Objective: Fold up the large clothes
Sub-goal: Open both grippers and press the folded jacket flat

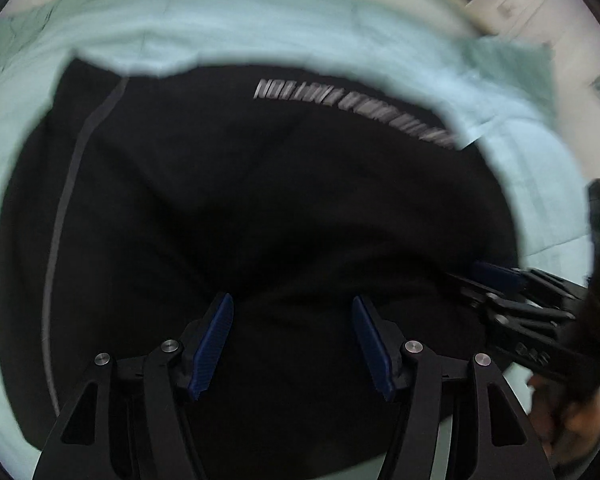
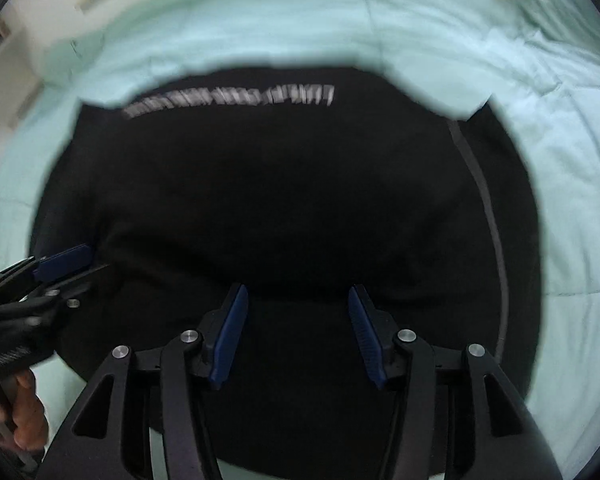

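Note:
A large black garment (image 1: 260,200) (image 2: 280,200) lies spread on a pale green bed cover (image 1: 220,20) (image 2: 260,20). White lettering (image 1: 340,104) (image 2: 228,100) runs along its far edge, and a grey stripe (image 1: 66,200) (image 2: 492,220) curves down one side. My left gripper (image 1: 292,300) hangs open over the cloth, with nothing between its blue pads. My right gripper (image 2: 297,289) is also open and holds nothing. Each gripper shows at the edge of the other's view, the right gripper (image 1: 484,284) and the left gripper (image 2: 94,262). The frames are motion-blurred.
White furniture (image 1: 512,4) (image 2: 40,12) stands past the far edge of the bed. A darker green cloth or pillow (image 1: 508,64) (image 2: 552,8) lies near a far corner. A person's hand (image 1: 560,420) (image 2: 24,412) grips each tool's handle.

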Demonstrator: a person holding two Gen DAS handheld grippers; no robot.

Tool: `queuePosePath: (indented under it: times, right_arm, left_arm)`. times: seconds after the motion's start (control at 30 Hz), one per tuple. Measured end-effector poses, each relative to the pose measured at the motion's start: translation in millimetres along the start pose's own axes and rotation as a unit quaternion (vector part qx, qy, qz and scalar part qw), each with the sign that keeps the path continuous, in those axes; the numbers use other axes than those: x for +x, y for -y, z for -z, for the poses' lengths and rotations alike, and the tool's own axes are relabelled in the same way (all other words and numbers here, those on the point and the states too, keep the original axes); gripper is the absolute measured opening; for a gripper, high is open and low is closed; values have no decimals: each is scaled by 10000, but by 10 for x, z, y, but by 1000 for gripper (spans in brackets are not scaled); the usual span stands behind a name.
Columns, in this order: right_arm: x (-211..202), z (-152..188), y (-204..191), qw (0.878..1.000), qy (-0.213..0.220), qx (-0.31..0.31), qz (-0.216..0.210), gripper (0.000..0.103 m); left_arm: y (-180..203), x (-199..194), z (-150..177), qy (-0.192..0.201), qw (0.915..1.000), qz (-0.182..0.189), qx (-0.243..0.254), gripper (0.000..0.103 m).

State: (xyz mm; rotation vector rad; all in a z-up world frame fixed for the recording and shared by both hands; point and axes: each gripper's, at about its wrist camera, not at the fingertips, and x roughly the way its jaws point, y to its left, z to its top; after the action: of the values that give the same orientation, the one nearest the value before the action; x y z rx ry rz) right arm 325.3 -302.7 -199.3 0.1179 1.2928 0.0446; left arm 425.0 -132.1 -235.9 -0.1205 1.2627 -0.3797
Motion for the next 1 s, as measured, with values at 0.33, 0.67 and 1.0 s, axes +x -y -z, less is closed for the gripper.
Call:
queuePosePath:
  times: [0.33,0.67,1.0]
  right_arm:
    - [-398,-242,82,9987,363,-95,-353,66]
    - [461,-852,201,9992,-203,209,-272,76]
    - [-529,-23,125,9974,246,-147,-663,75]
  left_arm:
    - [40,-410,-188,69,9996,186,215,65]
    - [-343,63,-492,-270,9994,-121,-151,70]
    - [-260,-713,38,63,9989,376,285,71]
